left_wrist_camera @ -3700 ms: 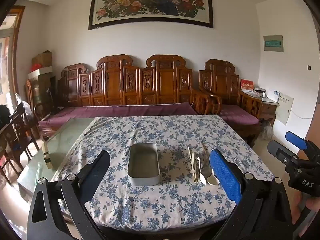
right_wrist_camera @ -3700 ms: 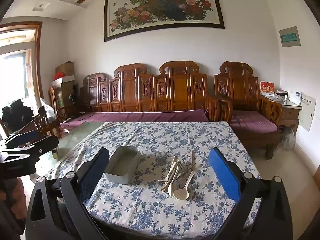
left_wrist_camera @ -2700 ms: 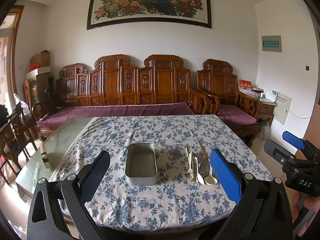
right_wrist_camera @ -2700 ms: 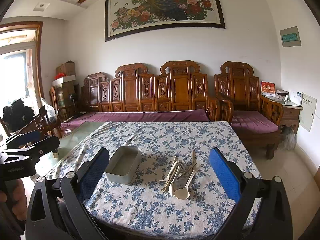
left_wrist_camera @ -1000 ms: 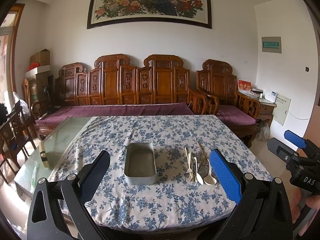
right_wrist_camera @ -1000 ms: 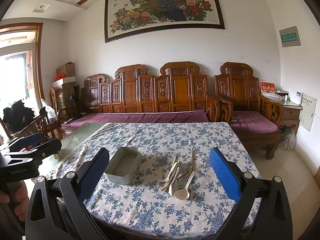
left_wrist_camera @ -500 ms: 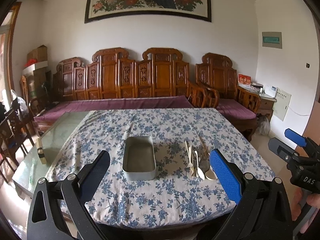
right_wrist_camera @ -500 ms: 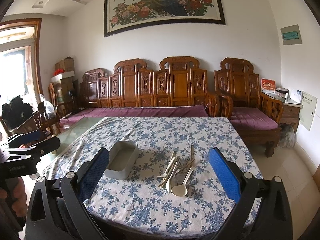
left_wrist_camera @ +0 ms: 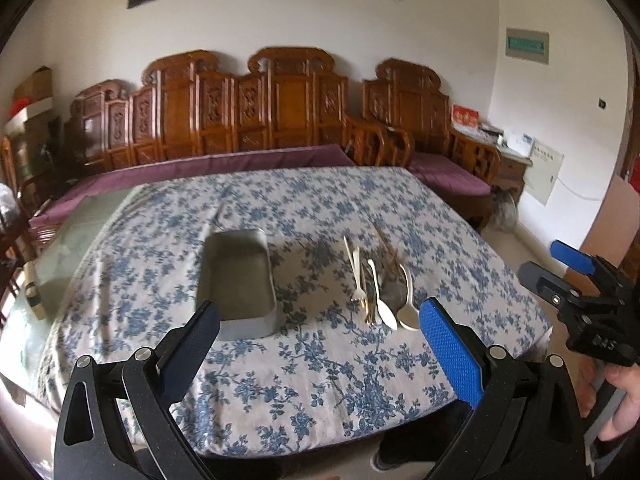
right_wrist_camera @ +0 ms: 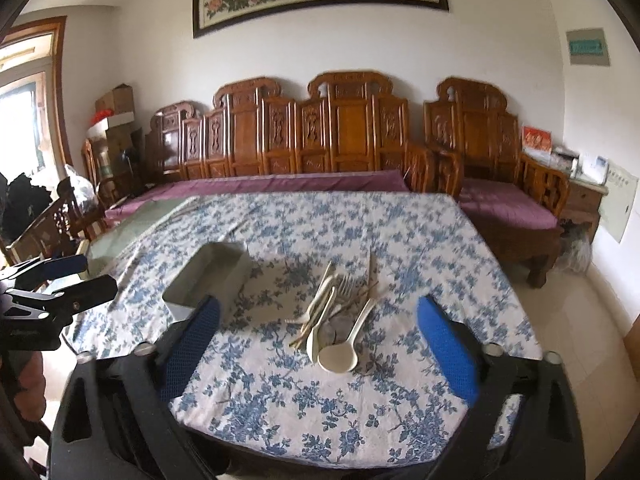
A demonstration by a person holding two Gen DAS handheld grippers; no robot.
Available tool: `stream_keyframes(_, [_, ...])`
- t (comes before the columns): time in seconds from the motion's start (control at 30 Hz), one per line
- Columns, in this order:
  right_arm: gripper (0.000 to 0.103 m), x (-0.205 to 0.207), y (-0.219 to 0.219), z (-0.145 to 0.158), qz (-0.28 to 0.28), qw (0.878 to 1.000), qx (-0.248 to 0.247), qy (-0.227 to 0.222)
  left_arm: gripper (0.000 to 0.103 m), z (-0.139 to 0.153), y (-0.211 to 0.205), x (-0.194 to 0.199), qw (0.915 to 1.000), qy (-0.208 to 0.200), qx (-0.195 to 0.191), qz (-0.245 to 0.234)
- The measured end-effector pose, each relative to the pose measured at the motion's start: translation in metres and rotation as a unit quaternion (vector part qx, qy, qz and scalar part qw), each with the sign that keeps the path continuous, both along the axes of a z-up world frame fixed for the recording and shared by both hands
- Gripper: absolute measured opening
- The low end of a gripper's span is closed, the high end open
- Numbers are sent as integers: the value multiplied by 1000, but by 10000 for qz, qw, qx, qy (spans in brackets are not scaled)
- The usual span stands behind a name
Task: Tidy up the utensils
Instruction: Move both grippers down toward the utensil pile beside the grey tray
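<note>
A counter [left_wrist_camera: 320,360] draped in a white cloth printed with blue flowers carries a shallow rectangular metal tray [left_wrist_camera: 236,280] with rounded corners, dull grey and standing empty near the middle. Just beside it toward the counter's right edge lies a loose heap of utensils [left_wrist_camera: 376,284]: a cream plastic spoon [right_wrist_camera: 340,350] with a deep round bowl nearest the front edge, a pale fork [left_wrist_camera: 357,268], a slimmer spoon and thin brown chopsticks [left_wrist_camera: 386,246], crossing and touching one another. The left gripper [left_wrist_camera: 320,344] hovers off the front edge, its textured blue rubber pads spread wide with nothing between them. The right gripper [right_wrist_camera: 318,336] hangs wide apart too, holding nothing, facing the heap. Behind the counter stands a carved wooden bench [right_wrist_camera: 320,136] with purple cushions.
</note>
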State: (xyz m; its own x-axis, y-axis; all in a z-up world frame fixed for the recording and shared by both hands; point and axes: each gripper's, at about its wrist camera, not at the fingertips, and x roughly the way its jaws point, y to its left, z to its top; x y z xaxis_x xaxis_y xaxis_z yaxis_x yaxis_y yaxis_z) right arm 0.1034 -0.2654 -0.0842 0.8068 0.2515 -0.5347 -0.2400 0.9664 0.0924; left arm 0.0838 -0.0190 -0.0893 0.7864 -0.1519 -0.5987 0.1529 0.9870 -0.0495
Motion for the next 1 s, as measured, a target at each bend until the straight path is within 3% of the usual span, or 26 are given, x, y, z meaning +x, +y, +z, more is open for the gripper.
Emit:
stream_keyframes(0.17, [84,27,-3,-28,-2,9996,-57,281,97,-21,-8,25,9995,249,54,-200])
stream_keyframes(0.4, [64,64,-8,-65,58,9976,-176,660,90,-56,-25,66,9963,652,161,-535])
stream_keyframes(0.6, [59,105,-18,-97,131,9941,-197,1059,82,-87,-44,96,9920,972,260,-764])
stream_keyframes(0.67, [57,119,-21,-109,164,9924,-146,1208,75,-99,-51,106,9902,1093,269,-831])
stream_keyframes(1.0, [50,166,-19,-169,287,9822,-154,1852,64,-143,-70,155,9834,1562,335,-855])
